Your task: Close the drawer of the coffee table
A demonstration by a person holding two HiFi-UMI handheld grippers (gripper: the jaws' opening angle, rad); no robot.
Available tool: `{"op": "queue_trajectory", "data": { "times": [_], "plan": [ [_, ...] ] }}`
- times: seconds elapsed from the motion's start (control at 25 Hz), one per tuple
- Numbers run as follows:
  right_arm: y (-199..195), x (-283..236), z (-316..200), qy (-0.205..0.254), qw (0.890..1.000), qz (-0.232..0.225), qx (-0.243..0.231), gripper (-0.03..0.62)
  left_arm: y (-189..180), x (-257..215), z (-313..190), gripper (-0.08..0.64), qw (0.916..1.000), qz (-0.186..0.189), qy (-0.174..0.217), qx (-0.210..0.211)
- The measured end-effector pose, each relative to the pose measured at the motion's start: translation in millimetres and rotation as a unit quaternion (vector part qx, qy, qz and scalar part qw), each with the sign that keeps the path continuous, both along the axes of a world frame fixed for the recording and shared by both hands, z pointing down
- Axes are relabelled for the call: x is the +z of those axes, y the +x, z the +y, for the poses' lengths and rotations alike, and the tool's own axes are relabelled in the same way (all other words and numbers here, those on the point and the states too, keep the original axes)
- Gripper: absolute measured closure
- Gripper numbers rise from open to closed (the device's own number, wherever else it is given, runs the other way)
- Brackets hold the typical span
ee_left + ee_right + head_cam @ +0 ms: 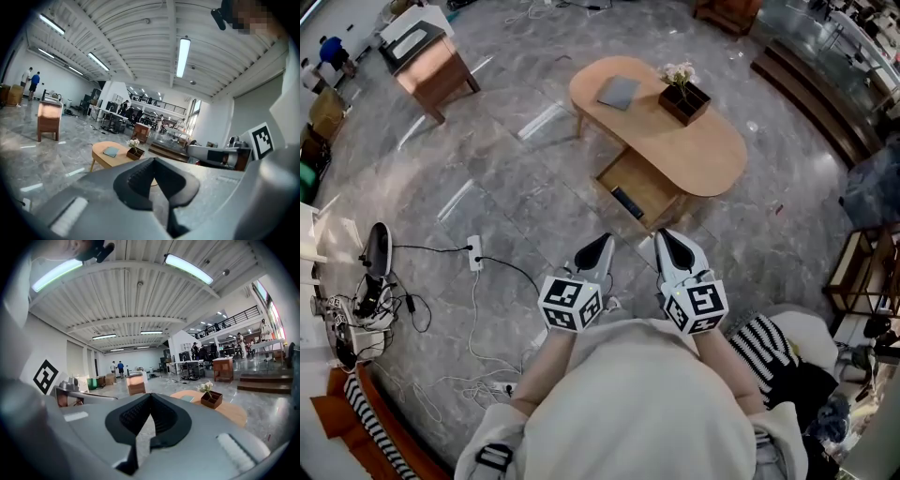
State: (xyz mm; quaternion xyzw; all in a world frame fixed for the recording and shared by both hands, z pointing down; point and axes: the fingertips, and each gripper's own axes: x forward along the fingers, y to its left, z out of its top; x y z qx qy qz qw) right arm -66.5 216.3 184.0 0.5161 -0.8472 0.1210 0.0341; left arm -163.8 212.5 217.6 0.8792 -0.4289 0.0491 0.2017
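Both left gripper (600, 246) and right gripper (670, 242) are pressed shut, nothing pinched. Coffee table (712, 150) drawer (647, 178) is seen pulled out.

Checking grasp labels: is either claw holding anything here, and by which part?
Nothing is held. The left claw and the right claw are both shut and empty, short of the open drawer of the coffee table.

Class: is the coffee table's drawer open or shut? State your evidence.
Open. The drawer sticks out from under the coffee table, its inside exposed, with a dark item in it.
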Motion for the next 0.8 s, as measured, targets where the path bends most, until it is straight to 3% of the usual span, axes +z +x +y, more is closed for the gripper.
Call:
{"op": "queue_trajectory", "data": {
  "times": [0.48,0.8],
  "plan": [
    [7.8,28.1,-41.9,-0.032,0.998,0.019,0.055,0.592,-55.2,38.8,-55.1,0.560,0.9992,0.009,-0.033,-0.022],
    [10.9,50.9,-92.5,-0.048,0.996,0.014,0.077,0.592,-60.4,60.8,-110.1,0.560,0.9989,-0.009,-0.046,-0.006]
  ]
}}
